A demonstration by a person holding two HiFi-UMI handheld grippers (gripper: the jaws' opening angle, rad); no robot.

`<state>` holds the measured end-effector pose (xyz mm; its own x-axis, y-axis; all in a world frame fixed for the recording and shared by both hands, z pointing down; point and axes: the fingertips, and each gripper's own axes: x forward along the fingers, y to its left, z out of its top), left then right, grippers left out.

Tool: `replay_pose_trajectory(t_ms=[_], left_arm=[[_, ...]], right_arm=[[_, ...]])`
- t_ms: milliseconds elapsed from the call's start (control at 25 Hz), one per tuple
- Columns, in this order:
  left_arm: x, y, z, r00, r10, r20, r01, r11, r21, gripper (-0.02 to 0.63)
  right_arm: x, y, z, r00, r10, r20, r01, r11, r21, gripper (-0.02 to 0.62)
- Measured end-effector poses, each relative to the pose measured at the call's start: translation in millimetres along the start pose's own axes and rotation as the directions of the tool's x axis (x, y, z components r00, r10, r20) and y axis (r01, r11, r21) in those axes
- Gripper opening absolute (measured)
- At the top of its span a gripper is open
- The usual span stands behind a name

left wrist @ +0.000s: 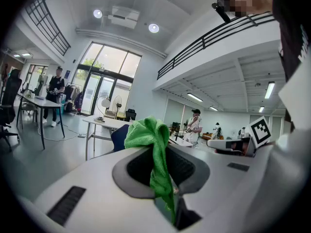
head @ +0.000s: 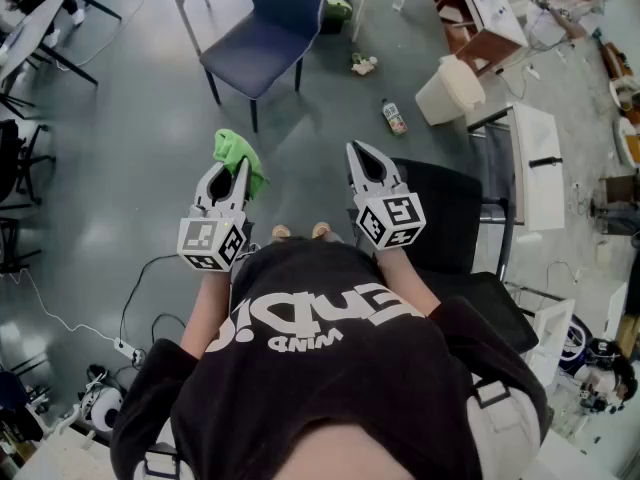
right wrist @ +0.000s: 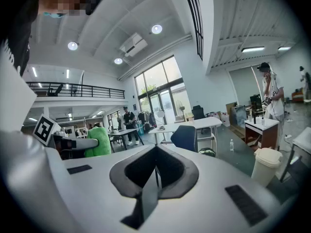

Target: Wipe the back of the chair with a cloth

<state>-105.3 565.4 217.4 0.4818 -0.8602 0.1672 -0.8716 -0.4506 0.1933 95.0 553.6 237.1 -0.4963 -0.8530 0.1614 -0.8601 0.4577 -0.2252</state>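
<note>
Your left hand-held gripper [head: 236, 171] has its jaws closed on a crumpled green terry cloth [head: 240, 154], pinching it by a narrow lower strip. In the left gripper view [left wrist: 164, 191] the cloth [left wrist: 154, 147] runs lengthwise along the jaws and bunches into a soft, fuzzy wad past the tips. From the head view, that wad points forward and spills slightly toward your right side, over the grey floor [head: 120, 168].

Your right hand-held gripper [head: 359, 151] is held beside the left one, well apart from it. Its jaws are pressed together with nothing between them, as the right gripper view [right wrist: 155, 174] shows.

The dark blue chair with thin dark metal legs [head: 268, 30] stands ahead of both tips, well apart from the cloth. Its smooth curved seat is nearer you and its back is farther off. A black chair [head: 452, 213] sits just beside your right gripper.

Farther right, a cream plastic bin [head: 452, 89] has its lid on, so its contents are hidden. A small bottle with a green label [head: 394, 117] lies on the floor near it.
</note>
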Motion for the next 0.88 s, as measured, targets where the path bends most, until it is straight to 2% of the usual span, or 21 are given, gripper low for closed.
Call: replay_pose_trajectory(t_ms=[240, 480, 680, 880], left_arm=[[3, 7, 3, 1.0, -0.009, 0.004, 0.009, 1.0, -0.014, 0.058], [0, 29, 0, 0.999, -0.032, -0.008, 0.032, 0.999, -0.005, 0.058], [9, 31, -2, 0.997, -0.074, -0.014, 0.074, 0.997, -0.003, 0.058], [20, 45, 5, 0.996, -0.085, -0.007, 0.085, 0.996, -0.006, 0.058]], right_arm=[[7, 3, 3, 1.0, -0.003, 0.019, 0.002, 1.0, 0.028, -0.003], [16, 14, -6, 0.999, -0.042, 0.003, 0.042, 0.999, 0.023, -0.003], [12, 12, -11, 0.996, -0.09, -0.001, 0.09, 0.995, 0.039, -0.003], [25, 12, -11, 0.994, -0.106, -0.002, 0.106, 0.993, 0.048, -0.003]])
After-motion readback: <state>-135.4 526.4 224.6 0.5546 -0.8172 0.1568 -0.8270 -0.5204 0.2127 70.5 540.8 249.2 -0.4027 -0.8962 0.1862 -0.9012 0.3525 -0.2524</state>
